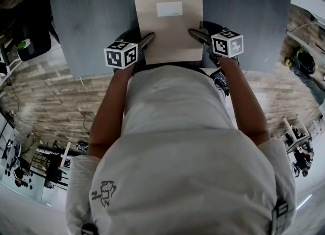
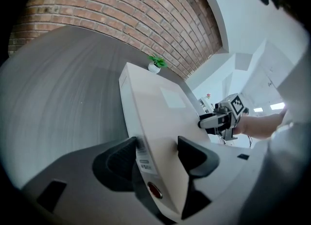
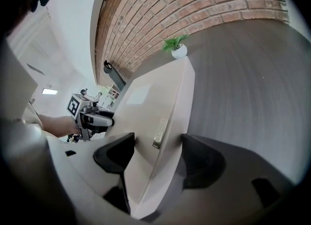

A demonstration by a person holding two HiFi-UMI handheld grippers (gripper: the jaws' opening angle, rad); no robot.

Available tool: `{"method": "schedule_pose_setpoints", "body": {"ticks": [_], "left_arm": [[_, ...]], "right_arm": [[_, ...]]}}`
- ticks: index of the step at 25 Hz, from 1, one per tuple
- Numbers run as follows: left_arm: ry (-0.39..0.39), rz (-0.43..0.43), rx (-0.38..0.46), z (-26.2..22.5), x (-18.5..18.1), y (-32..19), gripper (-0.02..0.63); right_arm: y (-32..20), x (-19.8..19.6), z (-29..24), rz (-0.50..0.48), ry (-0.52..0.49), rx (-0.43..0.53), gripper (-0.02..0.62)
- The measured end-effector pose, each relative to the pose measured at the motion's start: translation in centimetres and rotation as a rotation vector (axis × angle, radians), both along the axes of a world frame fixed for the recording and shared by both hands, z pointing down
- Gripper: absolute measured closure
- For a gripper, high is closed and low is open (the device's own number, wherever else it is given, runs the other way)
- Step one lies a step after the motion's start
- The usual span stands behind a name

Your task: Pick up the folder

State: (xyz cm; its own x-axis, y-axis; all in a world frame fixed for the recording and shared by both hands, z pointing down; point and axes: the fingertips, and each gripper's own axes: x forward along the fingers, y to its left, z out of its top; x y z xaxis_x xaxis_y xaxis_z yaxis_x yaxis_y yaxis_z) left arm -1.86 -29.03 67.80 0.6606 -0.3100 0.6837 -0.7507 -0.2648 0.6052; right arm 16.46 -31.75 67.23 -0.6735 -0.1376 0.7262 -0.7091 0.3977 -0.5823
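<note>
Nearest the camera, my pale shirt (image 1: 193,142) and both bare forearms reach toward the grey table (image 1: 91,15). My left gripper (image 2: 158,153) is clenched on the near left edge of the beige folder (image 1: 167,31), one jaw on the top cover and the other on the underside. My right gripper (image 3: 155,151) grasps the near right edge in the same way. The folder is closed, so its contents do not show; a white label (image 1: 169,8) sits on its cover. It extends away from me over the table, and I cannot tell whether its far edge rests on the surface. Beyond it, a small white pot holds a green plant (image 3: 176,46) beside the brick wall (image 2: 121,10).
</note>
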Motion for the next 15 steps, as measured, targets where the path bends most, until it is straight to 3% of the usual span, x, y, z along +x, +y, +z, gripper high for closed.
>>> {"method": "schedule_pose_setpoints", "body": {"ticks": [15], "left_arm": [[-0.003, -0.035, 0.033, -2.2, 0.2, 0.7, 0.336]], "right_arm": [[0.6, 0.0, -2.0, -0.043, 0.029, 0.057, 0.285]]}}
